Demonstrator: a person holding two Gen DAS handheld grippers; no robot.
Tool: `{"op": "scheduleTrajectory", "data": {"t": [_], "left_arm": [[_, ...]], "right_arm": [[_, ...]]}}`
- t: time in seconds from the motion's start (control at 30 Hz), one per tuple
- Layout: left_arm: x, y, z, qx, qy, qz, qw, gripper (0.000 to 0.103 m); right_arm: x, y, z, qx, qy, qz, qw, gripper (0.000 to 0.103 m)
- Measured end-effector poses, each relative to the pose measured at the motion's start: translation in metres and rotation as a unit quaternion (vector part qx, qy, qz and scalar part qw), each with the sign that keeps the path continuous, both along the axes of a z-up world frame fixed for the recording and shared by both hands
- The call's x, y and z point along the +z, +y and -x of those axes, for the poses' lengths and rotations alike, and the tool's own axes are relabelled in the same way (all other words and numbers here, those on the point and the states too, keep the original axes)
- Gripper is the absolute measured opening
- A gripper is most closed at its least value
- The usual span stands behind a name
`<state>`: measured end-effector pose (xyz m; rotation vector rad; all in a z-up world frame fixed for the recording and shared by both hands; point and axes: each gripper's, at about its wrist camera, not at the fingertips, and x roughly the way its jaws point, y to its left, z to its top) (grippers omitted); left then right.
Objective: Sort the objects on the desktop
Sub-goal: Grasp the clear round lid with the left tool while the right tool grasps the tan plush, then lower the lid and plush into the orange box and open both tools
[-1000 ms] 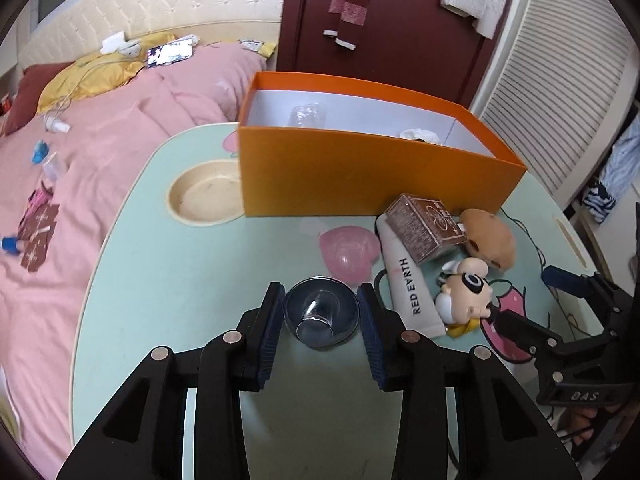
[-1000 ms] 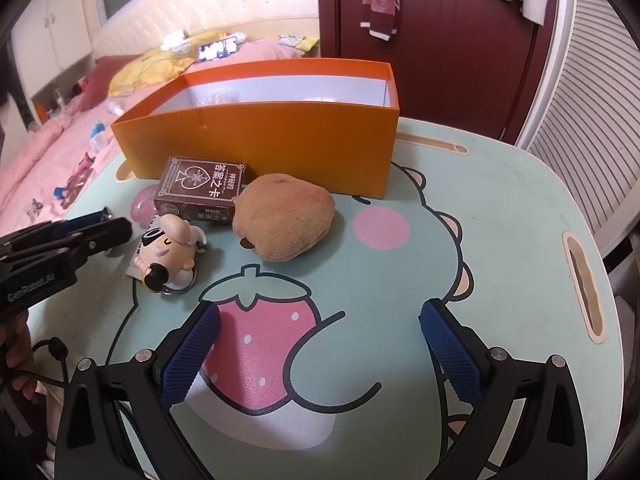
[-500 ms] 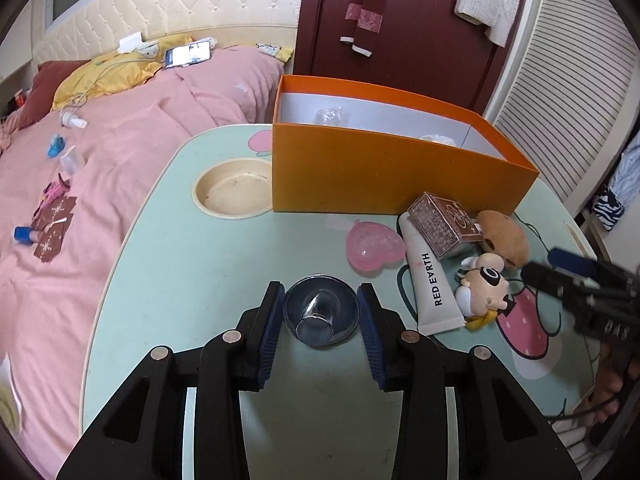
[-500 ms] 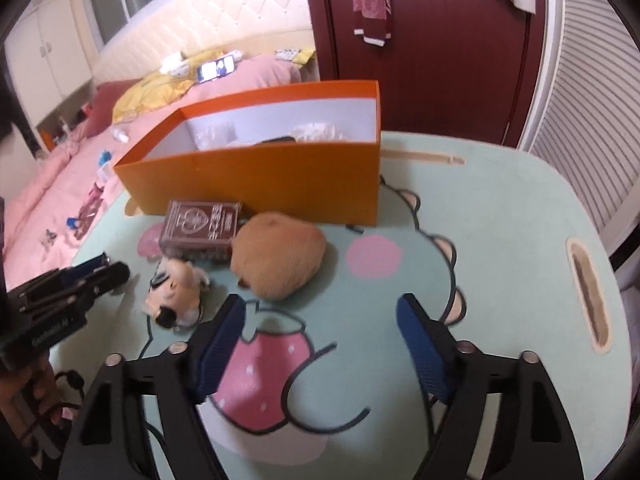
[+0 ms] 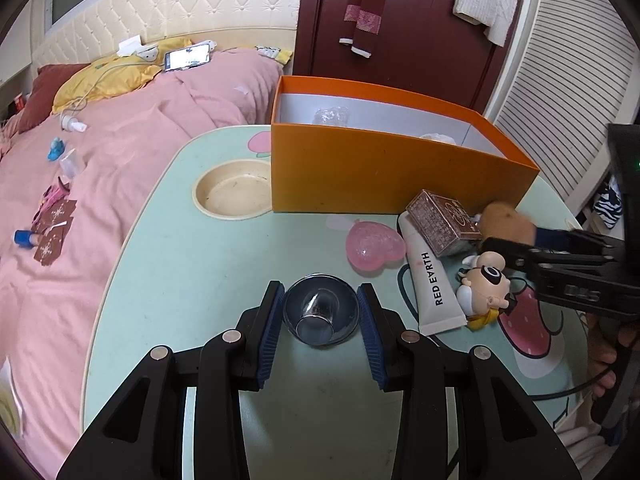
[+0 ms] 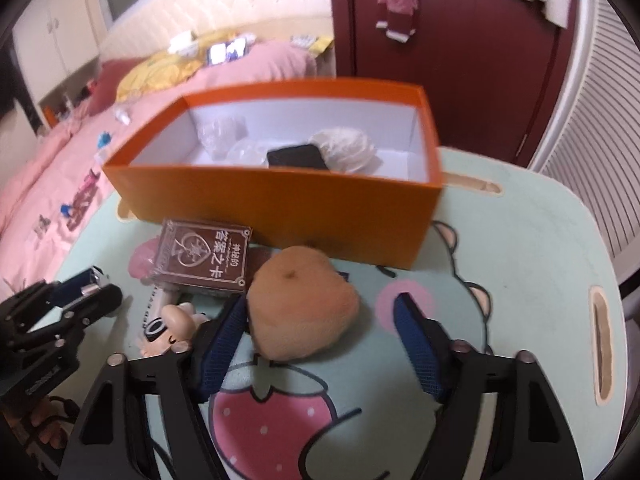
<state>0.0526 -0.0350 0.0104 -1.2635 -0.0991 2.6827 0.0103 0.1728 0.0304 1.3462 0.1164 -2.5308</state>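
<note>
My left gripper (image 5: pixel 321 287) is shut on a small clear glass cup (image 5: pixel 320 314), a blue pad against each side, just above the green table (image 5: pixel 180 280). The right gripper (image 6: pixel 320 300) straddles a brown plush (image 6: pixel 304 312) and its jaws are closing. Its left pad touches the plush and the right pad stands apart. Behind the plush stands an open orange box (image 6: pixel 280 204) holding a black item, a white bundle and clear plastic. A brown card box (image 6: pixel 204 256), a white tube (image 5: pixel 432 284), a pink heart dish (image 5: pixel 374 244) and a small figurine (image 5: pixel 484 280) lie between the grippers.
A round cream recess (image 5: pixel 234 194) is sunk into the table left of the orange box (image 5: pixel 380 176). A slot (image 6: pixel 600 340) runs along the table's right edge. A pink bed (image 5: pixel 100 160) with small items borders the table's left; a dark red door (image 5: pixel 400 20) stands behind.
The right gripper has moved forward until the plush sits between its jaws, which have narrowed markedly. The left gripper still holds the glass cup in the same spot.
</note>
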Motion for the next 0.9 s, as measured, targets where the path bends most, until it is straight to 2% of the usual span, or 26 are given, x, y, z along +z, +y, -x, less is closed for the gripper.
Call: {"op": "scheduleTrajectory", "data": {"t": [0.03,0.07,0.17,0.4,0.9], "left_arm": [[0.0,0.0,0.0,0.0,0.0,0.001,1.0,0.039],[0.0,0.0,0.0,0.0,0.0,0.001,1.0,0.039],[0.0,0.001,-0.001,0.0,0.0,0.002,1.0,0.039],[0.004,-0.003,0.0,0.0,0.002,-0.018,0.9998,0.039],[0.061,-0.007,0.019,-0.004,0.073,-0.038,0.9966,0.039]], "right_arm": [[-0.001,-0.003,0.0,0.002,0.009,-0.012,1.0,0.05],[0.0,-0.005,-0.001,0.01,0.015,-0.025,1.0,0.033],[-0.001,-0.005,-0.004,0.013,0.02,-0.035,0.999,0.033],[0.005,0.014,-0.017,-0.008,0.031,-0.003,0.999,0.033],[0.055,0.005,-0.01,0.02,0.096,0.036,0.994,0.033]]}}
